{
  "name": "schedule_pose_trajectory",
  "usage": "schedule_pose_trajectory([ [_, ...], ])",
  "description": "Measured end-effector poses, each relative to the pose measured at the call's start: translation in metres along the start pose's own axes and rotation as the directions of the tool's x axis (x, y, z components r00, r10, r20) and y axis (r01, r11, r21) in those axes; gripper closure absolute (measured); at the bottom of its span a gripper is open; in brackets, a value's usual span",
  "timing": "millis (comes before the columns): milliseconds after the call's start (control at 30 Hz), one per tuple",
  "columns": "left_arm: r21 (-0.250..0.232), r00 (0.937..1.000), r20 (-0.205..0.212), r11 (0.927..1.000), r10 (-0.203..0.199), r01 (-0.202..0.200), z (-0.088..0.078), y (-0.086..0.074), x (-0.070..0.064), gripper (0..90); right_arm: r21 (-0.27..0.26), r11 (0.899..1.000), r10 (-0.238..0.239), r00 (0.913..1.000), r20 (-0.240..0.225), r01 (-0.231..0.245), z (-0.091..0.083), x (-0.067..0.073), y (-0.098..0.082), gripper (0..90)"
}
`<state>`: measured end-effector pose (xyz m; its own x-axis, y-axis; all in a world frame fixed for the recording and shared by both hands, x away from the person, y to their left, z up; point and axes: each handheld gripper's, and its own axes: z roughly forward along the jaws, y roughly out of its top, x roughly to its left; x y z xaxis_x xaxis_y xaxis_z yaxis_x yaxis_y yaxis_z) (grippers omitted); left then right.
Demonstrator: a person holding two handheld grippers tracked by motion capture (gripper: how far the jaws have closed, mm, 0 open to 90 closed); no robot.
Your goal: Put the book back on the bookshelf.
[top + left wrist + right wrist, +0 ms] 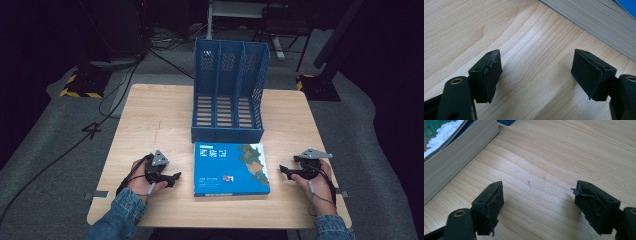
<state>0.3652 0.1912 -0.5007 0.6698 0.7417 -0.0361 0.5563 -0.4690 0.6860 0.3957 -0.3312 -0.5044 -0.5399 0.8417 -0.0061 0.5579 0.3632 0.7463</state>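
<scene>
Book (231,169): lying flat on the table (150,115), between both grippers, just before the blue file rack (229,95); title too small to read
Left gripper (175,176): jaws standing apart, gripping nothing
Right gripper (283,171): jaws gaping, empty; book cut off at frame edge

room's dark all round, black at the edges of the high view; light falls from overhead onto the pale wooden table (150,115), evenly lit, no glare. high view is soft, low-res. gripper views are brighter and sharper on the wood grain; black rubber-padded jaws throw soft shadows under them. thick blue-covered book (446,157) goes slightly blurry twd the frame corners.
</scene>
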Motion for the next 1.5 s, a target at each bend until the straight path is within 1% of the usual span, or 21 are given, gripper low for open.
schedule_pose_trajectory([
  [167,0.003,0.9998,0.016,0.9999,-0.010,0.010,-0.005,0.005,0.001,27.2,-0.002,1.000,-0.007,0.9999,-0.009,0.007,0.000,-0.001,0.000,25.4],
  [333,-0.034,0.9994,0.031,0.9993,-0.014,0.015,-0.015,0.012,-0.002,27.3,-0.003,1.000,-0.006,1.0000,-0.006,0.006,-0.001,0.000,0.000,26.7],
  [400,-0.030,0.9988,0.044,0.9993,-0.023,0.024,-0.017,0.014,-0.002,33.1,-0.004,1.000,-0.003,1.0000,-0.001,0.003,-0.001,0.001,-0.001,28.1],
  [433,-0.003,0.9955,0.062,0.9974,-0.072,0.072,-0.021,0.020,-0.005,35.2,-0.005,1.000,-0.001,1.0000,-0.002,0.001,-0.001,0.002,-0.001,28.5],
  [467,0.000,0.9965,0.039,0.9973,-0.074,0.074,-0.023,0.023,-0.007,34.0,-0.006,1.000,0.000,1.0000,0.000,0.000,-0.002,0.002,-0.001,28.6],
  [500,0.000,0.9965,0.039,0.9973,-0.074,0.074,-0.023,0.023,-0.007,33.9,-0.006,1.000,0.000,1.0000,0.000,0.000,-0.002,0.002,-0.001,28.6],
  [533,-0.015,0.9979,0.016,0.9979,-0.063,0.063,-0.025,0.029,-0.010,33.9,-0.006,1.000,0.002,1.0000,0.001,-0.002,-0.002,0.002,-0.001,28.8],
  [567,-0.047,0.9966,0.037,0.9961,-0.074,0.075,-0.028,0.036,-0.013,34.1,-0.007,1.000,0.006,1.0000,0.003,-0.006,-0.002,0.003,-0.001,29.9],
  [633,-0.053,0.9937,0.075,0.9948,-0.083,0.087,-0.029,0.045,-0.015,35.7,0.001,1.000,0.006,1.0000,0.003,-0.006,-0.003,0.004,-0.001,31.5],
  [700,-0.075,0.9940,0.079,0.9939,-0.075,0.081,-0.029,0.054,-0.016,35.7,0.019,1.000,0.007,1.0000,0.003,-0.007,-0.005,0.005,0.000,32.6],
  [833,-0.081,0.9920,0.093,0.9923,-0.086,0.093,-0.029,0.063,-0.018,32.9,0.028,1.000,0.008,1.0000,0.004,-0.008,-0.006,0.006,0.000,32.7],
  [900,-0.083,0.9885,0.114,0.9906,-0.099,0.109,-0.029,0.068,-0.019,33.3,0.029,1.000,0.007,1.0000,0.003,-0.008,-0.006,0.006,0.000,32.7],
  [1000,-0.099,0.9899,0.120,0.9913,-0.074,0.087,-0.026,0.079,-0.025,33.9,0.028,0.998,0.049,0.9985,-0.026,-0.048,-0.006,0.008,0.004,33.3],
  [1100,-0.115,0.9893,0.131,0.9901,-0.065,0.080,-0.023,0.083,-0.028,34.2,0.009,0.999,0.052,0.9975,-0.048,-0.051,-0.008,0.012,0.010,33.3],
  [1167,-0.117,0.9862,0.151,0.9895,-0.066,0.085,-0.017,0.087,-0.032,34.4,-0.012,0.999,0.049,0.9968,-0.063,-0.050,-0.010,0.016,0.015,33.2],
  [1267,-0.112,0.9892,0.133,0.9908,-0.061,0.076,-0.013,0.090,-0.034,34.4,-0.021,0.999,0.026,0.9954,-0.092,-0.028,-0.013,0.025,0.023,33.2],
  [1300,-0.117,0.9888,0.133,0.9897,-0.067,0.083,-0.012,0.091,-0.035,34.5,-0.022,0.999,0.023,0.9943,-0.104,-0.025,-0.014,0.028,0.026,33.1],
  [1367,-0.120,0.9870,0.142,0.9884,-0.076,0.093,-0.009,0.091,-0.036,34.8,0.003,0.997,0.071,0.9879,-0.138,-0.072,-0.016,0.035,0.030,32.9],
  [1400,-0.120,0.9870,0.142,0.9884,-0.076,0.093,-0.009,0.091,-0.036,34.7,0.003,0.997,0.071,0.9879,-0.138,-0.072,-0.016,0.035,0.030,32.9],
  [1433,-0.114,0.9848,0.153,0.9884,-0.083,0.101,-0.005,0.090,-0.036,34.6,0.020,0.997,0.076,0.9790,-0.189,-0.074,-0.019,0.043,0.036,32.9],
  [1500,-0.097,0.9810,0.165,0.9881,-0.103,0.120,-0.002,0.089,-0.034,34.2,0.004,0.999,0.041,0.9788,-0.201,-0.041,-0.021,0.052,0.042,30.9],
])
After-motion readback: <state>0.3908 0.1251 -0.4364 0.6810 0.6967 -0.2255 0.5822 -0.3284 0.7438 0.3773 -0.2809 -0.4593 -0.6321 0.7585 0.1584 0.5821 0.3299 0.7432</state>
